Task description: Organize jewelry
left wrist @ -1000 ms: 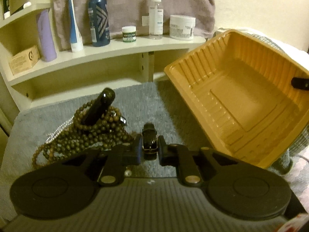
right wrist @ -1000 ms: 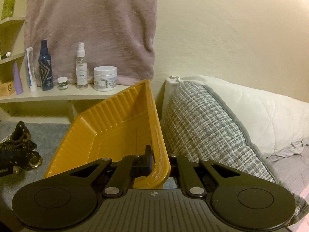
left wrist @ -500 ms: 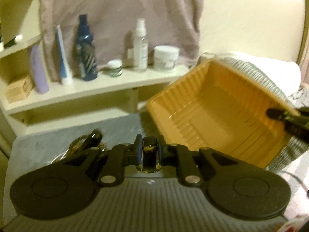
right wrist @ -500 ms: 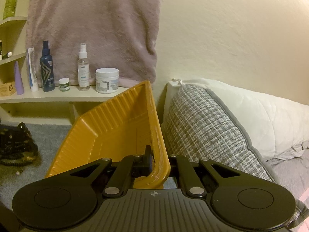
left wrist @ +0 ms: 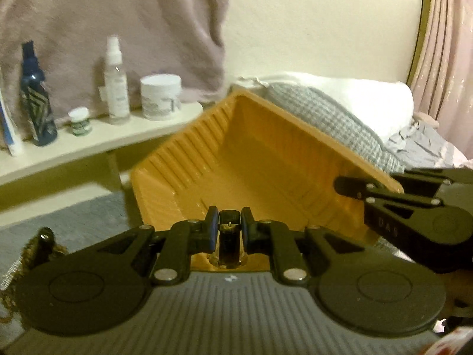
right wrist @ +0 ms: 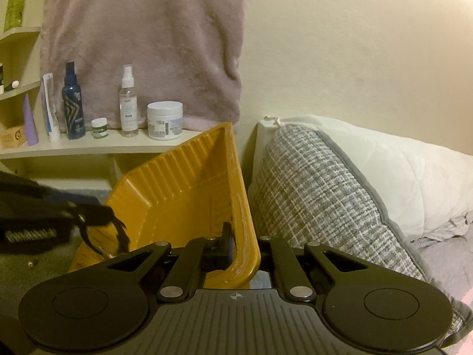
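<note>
Since a second ago: swung right from the bead pile, up and over the tray; beads now low at left edge, tray filling centre view. Tray itself unchanged, same tilt.

Tray (left wrist: 266, 159): orange, ribbed, tipped up on one edge against grey pillow (right wrist: 319, 189), open side toward left wrist camera. Nothing visible inside.

Right gripper (right wrist: 242, 245): clamped on tray rim, one finger inside, one outside. Seen from left view at far right corner of tray.

Left gripper (left wrist: 230, 230): closed on dark watch (left wrist: 229, 236), held upright between pads, just above near wall of tray. In right view, strap dangling over tray's left rim, blurred.

Beads (left wrist: 35, 245): heaped on grey mat, well apart from tray.

Step in hand, by judgement: drop watch into tray. Suggested: advance past near wall before opening, lower close to tray floor, release gently so piece slides to low corner, not out. Keep right grip firm, tilt steady. Risk: strap snagging on rim; tray shifting at release.
</note>
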Action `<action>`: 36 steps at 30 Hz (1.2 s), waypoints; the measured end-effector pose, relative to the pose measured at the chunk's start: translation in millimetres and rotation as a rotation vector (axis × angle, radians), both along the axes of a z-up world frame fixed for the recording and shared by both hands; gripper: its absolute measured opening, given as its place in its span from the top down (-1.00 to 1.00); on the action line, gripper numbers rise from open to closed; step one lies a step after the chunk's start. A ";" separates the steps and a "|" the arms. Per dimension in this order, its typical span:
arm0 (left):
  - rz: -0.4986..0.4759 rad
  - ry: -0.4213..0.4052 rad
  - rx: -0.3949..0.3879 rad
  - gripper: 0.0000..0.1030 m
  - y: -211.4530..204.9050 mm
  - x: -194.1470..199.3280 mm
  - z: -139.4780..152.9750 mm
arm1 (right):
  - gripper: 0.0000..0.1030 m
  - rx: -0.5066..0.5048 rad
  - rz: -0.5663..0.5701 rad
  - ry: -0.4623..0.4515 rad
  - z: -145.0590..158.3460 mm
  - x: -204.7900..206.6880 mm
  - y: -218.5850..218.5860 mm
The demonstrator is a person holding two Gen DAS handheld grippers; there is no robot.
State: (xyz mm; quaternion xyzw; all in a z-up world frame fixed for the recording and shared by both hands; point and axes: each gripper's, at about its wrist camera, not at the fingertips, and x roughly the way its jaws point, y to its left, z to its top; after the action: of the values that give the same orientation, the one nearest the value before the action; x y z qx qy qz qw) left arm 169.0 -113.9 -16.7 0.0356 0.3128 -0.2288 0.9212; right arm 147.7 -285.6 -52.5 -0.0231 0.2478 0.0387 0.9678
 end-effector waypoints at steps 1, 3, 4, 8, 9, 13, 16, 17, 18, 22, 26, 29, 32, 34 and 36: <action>-0.003 0.008 0.001 0.72 -1.9 -0.2 -3.3 | 0.89 0.002 -0.001 0.001 -0.1 -0.5 0.0; -0.008 0.015 -0.008 0.65 -3.0 -1.8 -8.1 | 0.89 0.006 -0.004 0.002 0.0 -1.4 -0.3; -0.005 0.017 -0.009 0.47 -2.5 -2.5 -8.2 | 0.89 0.006 -0.007 0.005 -0.3 -1.5 -0.3; 0.037 -0.008 -0.002 0.43 11.9 -10.5 -4.6 | 0.89 0.015 -0.007 0.005 -0.8 -2.5 -0.1; 0.056 -0.010 -0.004 0.43 18.3 -11.9 -3.1 | 0.89 0.019 -0.008 0.007 -0.8 -2.6 -0.5; 0.149 -0.020 0.035 0.42 48.1 -22.2 -3.3 | 0.89 0.023 -0.011 0.008 -1.3 -3.3 -0.8; 0.237 -0.003 0.037 0.40 74.3 -31.0 -7.4 | 0.89 0.026 -0.015 0.007 -0.9 -3.1 -0.4; 0.262 -0.001 0.042 0.39 82.5 -34.9 -9.5 | 0.89 0.025 -0.016 0.006 -0.9 -3.1 -0.1; 0.282 0.001 0.054 0.38 88.8 -38.4 -11.8 | 0.89 0.024 -0.017 0.006 -0.9 -3.1 0.2; 0.338 0.022 0.095 0.36 107.4 -49.6 -22.8 | 0.89 0.026 -0.016 0.007 -1.6 -3.4 -0.2; 0.352 0.028 0.127 0.35 113.4 -55.9 -34.8 | 0.89 0.027 -0.017 0.006 -2.1 -5.1 -0.4; 0.353 0.033 0.136 0.35 112.9 -56.8 -43.4 | 0.89 0.028 -0.019 0.005 -2.5 -4.8 -1.1; 0.346 0.035 0.137 0.35 110.7 -56.5 -50.0 | 0.89 0.026 -0.022 0.005 -2.7 -4.2 -1.0; 0.344 0.035 0.133 0.35 109.9 -55.4 -54.4 | 0.89 0.026 -0.021 0.004 -2.7 -4.5 -0.8; 0.349 0.037 0.142 0.35 108.9 -52.6 -59.7 | 0.89 0.021 -0.021 0.004 -3.1 -3.9 -0.2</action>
State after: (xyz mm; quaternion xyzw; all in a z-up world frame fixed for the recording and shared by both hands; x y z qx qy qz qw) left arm 116.4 -5.0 -76.3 0.0416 0.3463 -0.0434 0.9362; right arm 143.8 -285.8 -55.7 -0.0100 0.2496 0.0313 0.9678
